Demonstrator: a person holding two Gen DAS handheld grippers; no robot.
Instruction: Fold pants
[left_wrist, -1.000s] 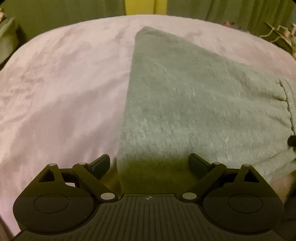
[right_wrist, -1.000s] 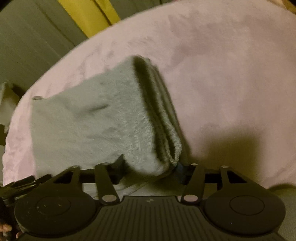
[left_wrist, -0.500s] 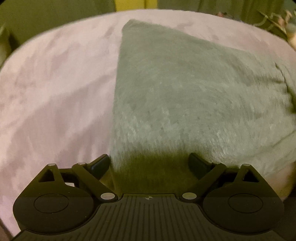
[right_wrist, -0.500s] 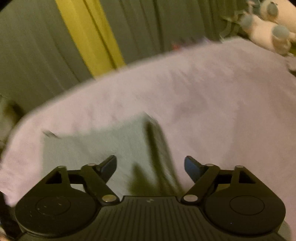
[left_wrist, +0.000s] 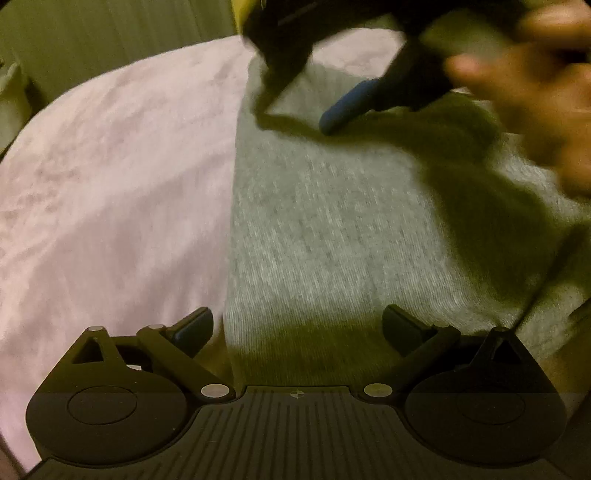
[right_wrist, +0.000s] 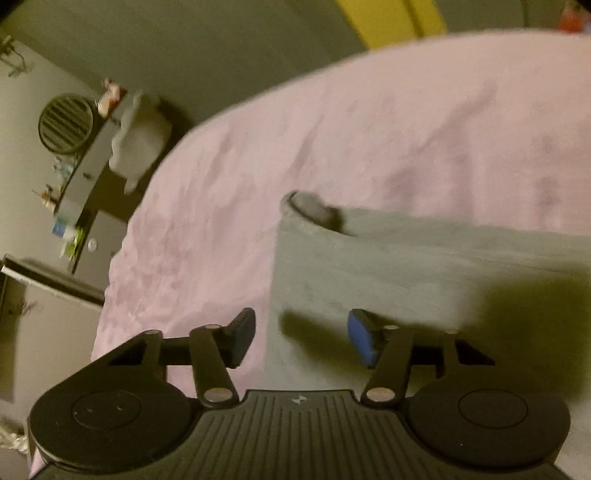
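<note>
both tongs spread apart, gripping nothing. grey pants (left_wrist: 325, 229) lie folded flat on pink bed (left_wrist: 110, 166). left tongs (left_wrist: 297, 328) straddle near edge; right tongs (right_wrist: 301, 332) hover over far corner w/ cuff, prob. lining up next fold or smoothing.

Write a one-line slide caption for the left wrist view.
Open left tongs straddle the near edge of folded grey pants on a pink blanket while the right tongs reach in.

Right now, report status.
Left gripper open, right gripper open, both over pants. Pants folded on the pink blanket. Nothing blocking.
</note>
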